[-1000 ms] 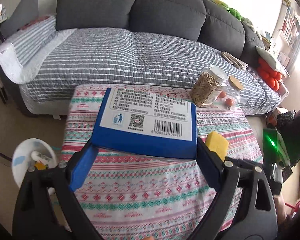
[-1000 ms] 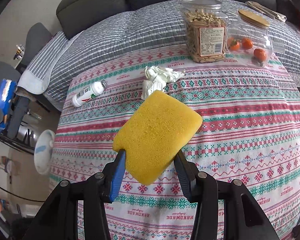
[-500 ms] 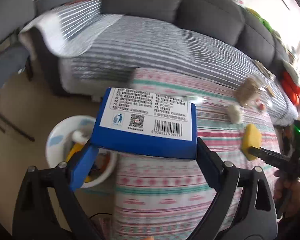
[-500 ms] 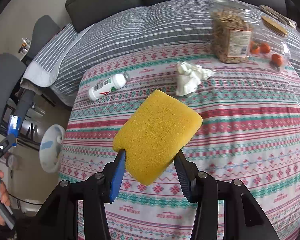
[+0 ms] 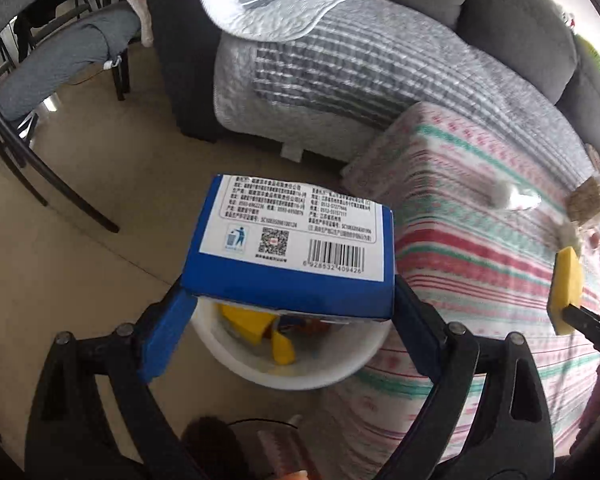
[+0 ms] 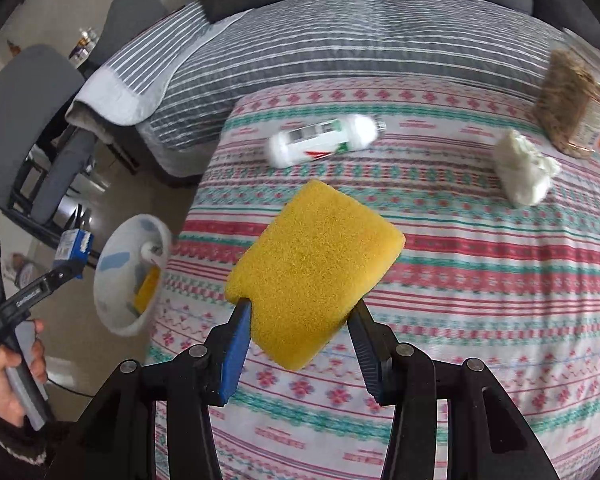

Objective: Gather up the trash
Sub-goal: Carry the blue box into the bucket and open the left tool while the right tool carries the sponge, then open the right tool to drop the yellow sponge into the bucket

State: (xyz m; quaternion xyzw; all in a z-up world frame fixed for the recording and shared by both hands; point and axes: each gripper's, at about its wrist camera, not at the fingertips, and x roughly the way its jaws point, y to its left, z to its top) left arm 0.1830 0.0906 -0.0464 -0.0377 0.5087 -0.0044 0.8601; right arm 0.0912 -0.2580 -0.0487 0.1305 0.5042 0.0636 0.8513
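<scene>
Blue carton (image 5: 290,252), barcode label up, clamped between left gripper (image 5: 288,320) fingers, held right above white bin (image 5: 296,364) on floor beside table (image 5: 480,264); yellow scraps inside bin. Right gripper (image 6: 300,340) fingers squeeze yellow sponge (image 6: 314,272) over patterned tablecloth. White bottle (image 6: 324,140) lies on its side, crumpled tissue (image 6: 524,172) near snack jar (image 6: 572,100). Striped sofa (image 5: 360,64) behind.

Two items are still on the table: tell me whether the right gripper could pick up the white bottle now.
Probably not yet: the right gripper is shut on the yellow sponge, though nothing blocks the white bottle.
</scene>
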